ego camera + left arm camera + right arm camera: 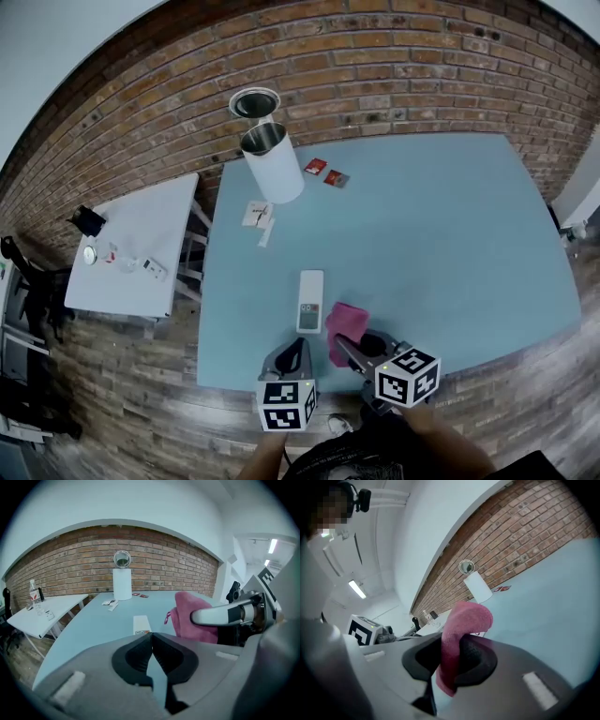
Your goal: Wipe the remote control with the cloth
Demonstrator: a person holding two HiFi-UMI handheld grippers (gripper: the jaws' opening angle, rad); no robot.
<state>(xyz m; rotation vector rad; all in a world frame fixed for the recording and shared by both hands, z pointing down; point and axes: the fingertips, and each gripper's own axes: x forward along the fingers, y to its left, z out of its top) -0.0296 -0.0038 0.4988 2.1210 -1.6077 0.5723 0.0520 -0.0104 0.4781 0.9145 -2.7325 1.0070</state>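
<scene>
Stretching across the scene is a large blue table (pixel 450 244), with the work close to its near edge. Above that edge, the right gripper (pixel 450 654) is clamped on a pink cloth (pixel 345 323), which droops just right of the remote. The left gripper (pixel 151 641) has its jaws together on nothing. The white remote control (pixel 310 301) lies flat just beyond both. Wiping well probably means steadying the remote with the left tip and drawing a broad fold of cloth lightly along it.
</scene>
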